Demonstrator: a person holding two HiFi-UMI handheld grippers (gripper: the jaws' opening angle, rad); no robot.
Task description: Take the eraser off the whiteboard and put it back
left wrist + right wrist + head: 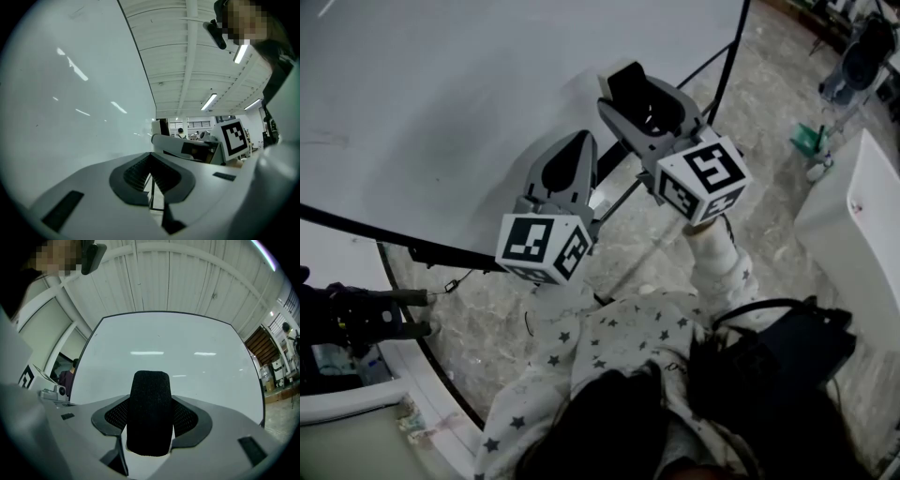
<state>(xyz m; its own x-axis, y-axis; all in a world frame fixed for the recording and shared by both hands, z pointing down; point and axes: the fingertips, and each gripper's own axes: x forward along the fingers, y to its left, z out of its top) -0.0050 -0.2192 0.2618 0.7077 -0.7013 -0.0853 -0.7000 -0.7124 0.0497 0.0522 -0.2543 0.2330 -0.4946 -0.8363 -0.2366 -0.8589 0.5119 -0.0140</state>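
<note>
floor (pixel 769 169): grey mottled stone, bare in most places.
bag (pixel 778 352): black, strap looped on top, beside the wearer's star-print top (pixel 609 347).
green item (pixel 809 141): on the floor, upper right; kind unclear.
white box (pixel 862 234): right edge, tall, smooth side.
black device (pixel 356 319): left edge, two prongs pointing right.
ceiling (pixel 187 56): white ribbed panels, strip lights (pixel 209 101) lit.
bystander (pixel 70 373): far left, dark top.
far figure (pixel 180 132): small, deep in the hall.
</note>
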